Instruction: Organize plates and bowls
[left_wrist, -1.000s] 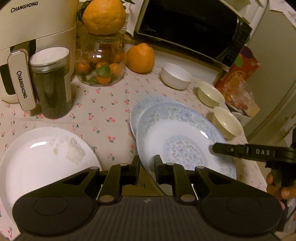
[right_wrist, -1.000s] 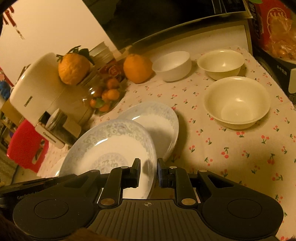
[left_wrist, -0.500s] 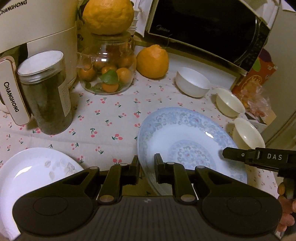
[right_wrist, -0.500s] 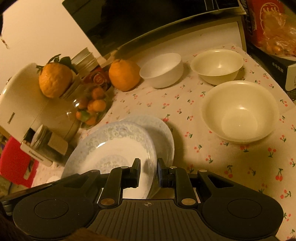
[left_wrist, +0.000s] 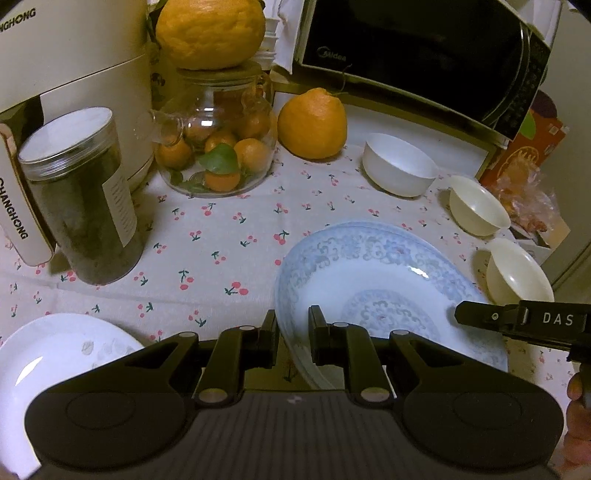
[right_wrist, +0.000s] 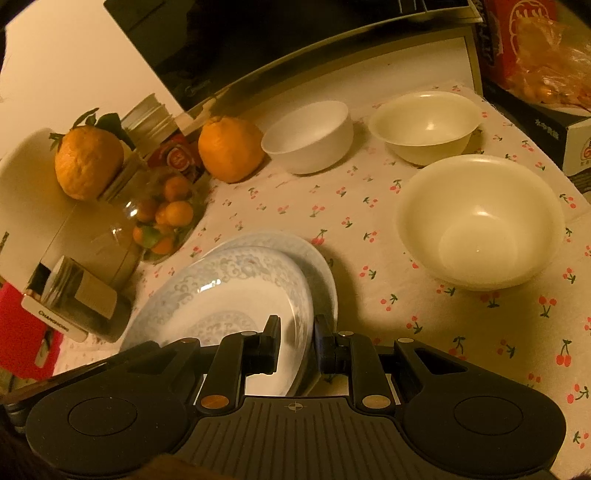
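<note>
A blue-patterned plate (left_wrist: 376, 288) is held at both sides, almost level over a second blue-patterned plate (right_wrist: 317, 258) lying on the cloth. My left gripper (left_wrist: 291, 332) is shut on its left rim. My right gripper (right_wrist: 295, 336) is shut on its right rim, and its finger shows in the left wrist view (left_wrist: 517, 321). A plain white plate (left_wrist: 55, 354) lies at the left. A white bowl (left_wrist: 399, 166) and two cream bowls (left_wrist: 478, 210) (left_wrist: 517, 273) stand at the right.
A dark jar (left_wrist: 81, 199), a cream appliance (left_wrist: 66, 66), a glass jar of small oranges (left_wrist: 218, 147), a large orange (left_wrist: 312, 123) and a microwave (left_wrist: 424, 48) line the back. A snack box (left_wrist: 532, 155) stands at the right edge.
Both grippers have carried the patterned plate right and down, over the second patterned plate. The white plate has slid toward the left edge of the view.
</note>
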